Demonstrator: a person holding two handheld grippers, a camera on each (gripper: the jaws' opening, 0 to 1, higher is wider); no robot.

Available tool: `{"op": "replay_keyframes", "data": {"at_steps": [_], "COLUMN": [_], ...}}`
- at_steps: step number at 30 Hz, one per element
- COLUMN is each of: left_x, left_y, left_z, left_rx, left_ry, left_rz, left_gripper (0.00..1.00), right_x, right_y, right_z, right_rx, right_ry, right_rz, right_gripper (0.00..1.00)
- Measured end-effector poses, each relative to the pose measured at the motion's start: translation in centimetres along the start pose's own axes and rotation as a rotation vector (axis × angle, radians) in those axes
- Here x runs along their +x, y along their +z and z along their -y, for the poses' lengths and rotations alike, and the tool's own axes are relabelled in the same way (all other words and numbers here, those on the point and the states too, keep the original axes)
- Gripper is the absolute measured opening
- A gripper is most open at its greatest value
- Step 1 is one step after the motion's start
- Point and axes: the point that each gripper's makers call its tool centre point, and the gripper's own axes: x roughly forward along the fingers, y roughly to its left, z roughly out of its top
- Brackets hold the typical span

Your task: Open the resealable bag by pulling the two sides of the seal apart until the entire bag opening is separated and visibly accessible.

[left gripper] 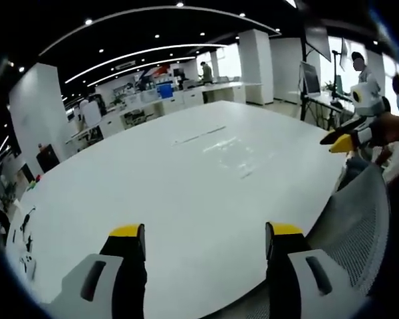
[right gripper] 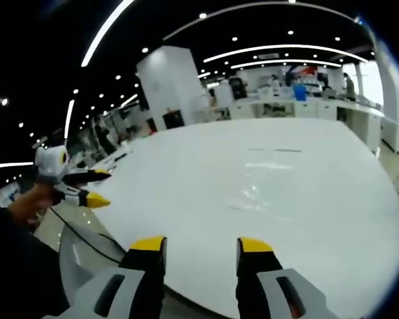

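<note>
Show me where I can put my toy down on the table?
Almost anywhere: the white table is bare from its near edge by the mesh chair out to the clear bag at its middle. The crowded desks are far behind.

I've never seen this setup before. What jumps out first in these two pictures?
A big white table spreads across both views, with a clear resealable bag lying flat near its middle. Yellow-tipped jaws rise open at the bottom of each view: the left gripper and the right gripper, both empty. A grey mesh chair stands at the table's edge.
</note>
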Motion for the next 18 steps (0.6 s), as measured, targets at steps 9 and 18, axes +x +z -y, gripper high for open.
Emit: {"op": "replay_keyframes", "data": {"at_steps": [9,18], "left_x": [0.0,0.5], "left_y": [-0.1,-0.2], "left_z": [0.2,0.2], "left_rx": [0.009,0.004], "left_ry": [-0.019,-0.036], "left_rz": [0.000,-0.013], "left_gripper": [0.85,0.95], "right_x": [0.3,1.0], "right_y": [0.6,1.3], "right_z": [1.2,2.8], "right_rx": [-0.076,-0.152], "right_ry": [-0.008,-0.069], "right_rz": [-0.018,-0.018], "right_gripper": [0.47,0.68]}}
